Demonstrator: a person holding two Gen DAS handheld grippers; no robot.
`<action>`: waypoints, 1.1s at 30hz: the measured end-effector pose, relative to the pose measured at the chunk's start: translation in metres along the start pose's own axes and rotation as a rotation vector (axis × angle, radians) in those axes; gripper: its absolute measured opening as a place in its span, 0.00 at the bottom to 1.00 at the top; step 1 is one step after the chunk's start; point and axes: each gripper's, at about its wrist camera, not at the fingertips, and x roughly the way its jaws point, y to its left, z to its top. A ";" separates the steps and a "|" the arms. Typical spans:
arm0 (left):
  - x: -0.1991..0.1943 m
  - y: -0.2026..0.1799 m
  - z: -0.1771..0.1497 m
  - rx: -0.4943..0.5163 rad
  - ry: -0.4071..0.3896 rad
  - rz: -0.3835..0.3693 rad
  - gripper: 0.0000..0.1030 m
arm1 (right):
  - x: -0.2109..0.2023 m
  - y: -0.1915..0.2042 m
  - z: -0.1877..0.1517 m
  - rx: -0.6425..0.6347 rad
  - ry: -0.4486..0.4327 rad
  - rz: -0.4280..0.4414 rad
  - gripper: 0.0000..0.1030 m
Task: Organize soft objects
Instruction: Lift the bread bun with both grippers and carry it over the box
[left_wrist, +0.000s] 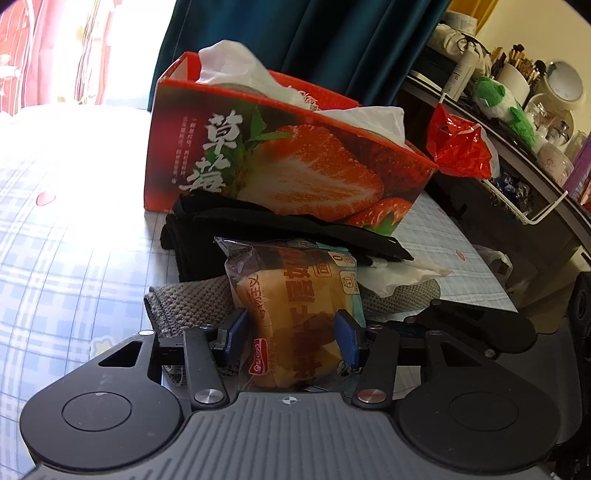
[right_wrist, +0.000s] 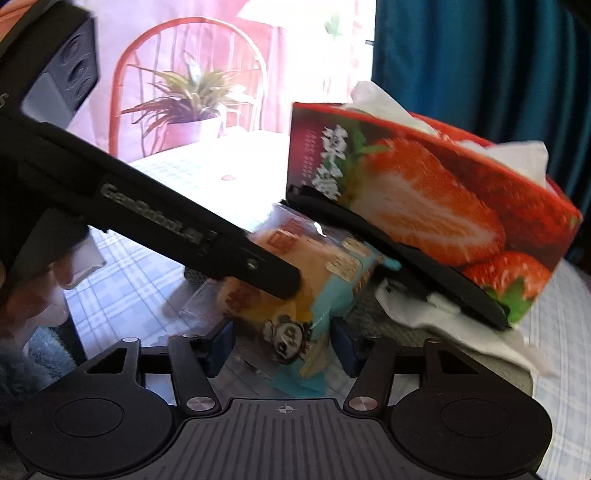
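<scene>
A clear-wrapped bread packet stands between the blue pads of my left gripper, which is shut on it and dents the bread. In the right wrist view the packet is blurred, and a left finger lies across it. My right gripper straddles its near end; the right pad touches the wrapper and the left pad stands slightly apart. Behind are a black cloth, a grey knitted cloth, a white tissue and a red strawberry box with white material sticking out.
The checked blue tablecloth stretches left of the pile. A red plastic bag and a dark dresser crowded with cosmetics stand on the right. A teal curtain hangs behind. A red chair stands beyond the table.
</scene>
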 end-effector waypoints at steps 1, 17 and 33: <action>-0.002 -0.001 0.002 0.007 -0.008 0.000 0.52 | -0.003 0.001 0.002 -0.002 -0.007 0.001 0.51; -0.050 -0.029 0.068 0.063 -0.177 -0.076 0.51 | -0.054 -0.029 0.064 -0.012 -0.164 -0.022 0.50; 0.024 -0.051 0.185 0.087 -0.088 -0.164 0.52 | -0.037 -0.144 0.140 0.015 -0.185 -0.081 0.50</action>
